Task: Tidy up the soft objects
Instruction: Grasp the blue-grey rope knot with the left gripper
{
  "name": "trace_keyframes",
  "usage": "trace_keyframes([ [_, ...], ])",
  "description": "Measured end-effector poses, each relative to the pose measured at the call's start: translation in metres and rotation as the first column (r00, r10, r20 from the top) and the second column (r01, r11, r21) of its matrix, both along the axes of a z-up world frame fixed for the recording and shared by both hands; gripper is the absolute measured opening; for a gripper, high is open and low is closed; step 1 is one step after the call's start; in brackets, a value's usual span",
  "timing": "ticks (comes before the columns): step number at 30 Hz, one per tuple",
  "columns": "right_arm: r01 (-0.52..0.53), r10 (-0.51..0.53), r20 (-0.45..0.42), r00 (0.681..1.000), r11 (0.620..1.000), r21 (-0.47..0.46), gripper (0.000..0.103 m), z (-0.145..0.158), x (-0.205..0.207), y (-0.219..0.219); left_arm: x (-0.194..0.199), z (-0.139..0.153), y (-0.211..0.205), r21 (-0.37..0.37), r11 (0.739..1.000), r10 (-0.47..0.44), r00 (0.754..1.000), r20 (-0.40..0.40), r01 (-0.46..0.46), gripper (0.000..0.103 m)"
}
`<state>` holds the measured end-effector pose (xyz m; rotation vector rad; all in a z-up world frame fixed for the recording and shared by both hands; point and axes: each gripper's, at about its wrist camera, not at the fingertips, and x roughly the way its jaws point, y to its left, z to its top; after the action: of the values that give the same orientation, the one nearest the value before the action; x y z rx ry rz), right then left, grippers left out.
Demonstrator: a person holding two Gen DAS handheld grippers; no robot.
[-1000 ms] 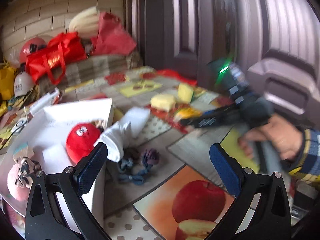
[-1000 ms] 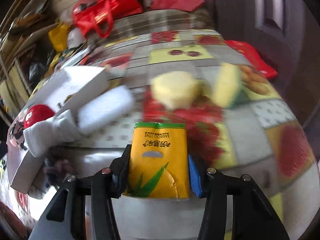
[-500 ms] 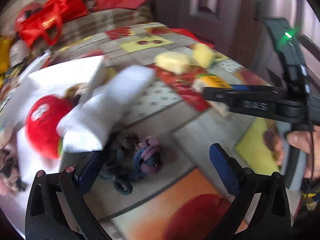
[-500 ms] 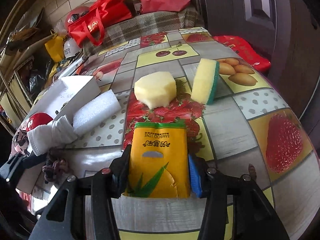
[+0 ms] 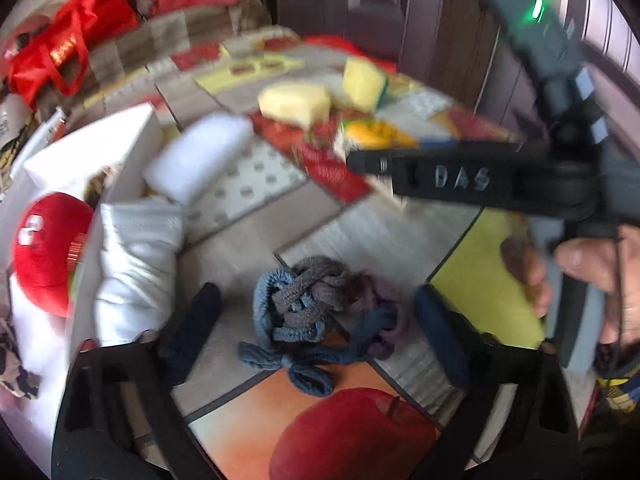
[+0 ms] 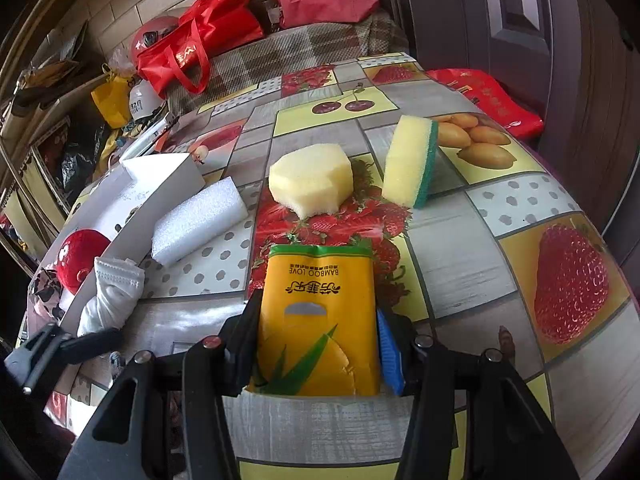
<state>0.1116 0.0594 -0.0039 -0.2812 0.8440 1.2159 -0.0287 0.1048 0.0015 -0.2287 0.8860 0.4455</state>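
Here, a yellow tissue pack is clamped between the fingers of the right hand-held gripper, just above the fruit-patterned surface. The left hand-held gripper is seen closing, its jaws still wide around a knotted rope toy lying on the surface, the pads not yet pressed against it.

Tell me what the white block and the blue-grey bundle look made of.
White block: likely foam, matte, with a fine grainy surface. Blue-grey bundle: knitted or braided yarn or cord, soft and dull; ribbed strands show, though the left wrist view is blurred.
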Motion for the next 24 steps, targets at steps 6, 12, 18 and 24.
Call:
trace_keyframes([
  [6, -0.036, 0.036, 0.016, 0.999, 0.999, 0.004, 0.049, 0.001, -0.007, 0.003, 0.000, 0.004, -0.016, 0.075, 0.996, -0.046, 0.999, 0.021, 0.044, 0.031],
  [12, 0.006, -0.008, 0.013, 1.000, 0.994, 0.112, 0.049, 0.011, -0.002, -0.015, -0.025, 0.024, -0.021, 0.137, 0.991, -0.025, 0.986, 0.166, 0.002, 0.031],
  [18, 0.039, -0.075, 0.128, 0.989, 0.963, 0.265, 0.049, 0.031, -0.017, -0.042, -0.049, 0.044, -0.033, 0.287, 0.957, -0.036, 0.960, 0.279, -0.048, 0.031],
  [24, 0.018, -0.113, 0.269, 0.956, 0.943, 0.333, 0.049, 0.044, -0.041, -0.047, -0.066, 0.052, -0.034, 0.333, 0.939, -0.033, 0.938, 0.346, -0.090, 0.031],
])
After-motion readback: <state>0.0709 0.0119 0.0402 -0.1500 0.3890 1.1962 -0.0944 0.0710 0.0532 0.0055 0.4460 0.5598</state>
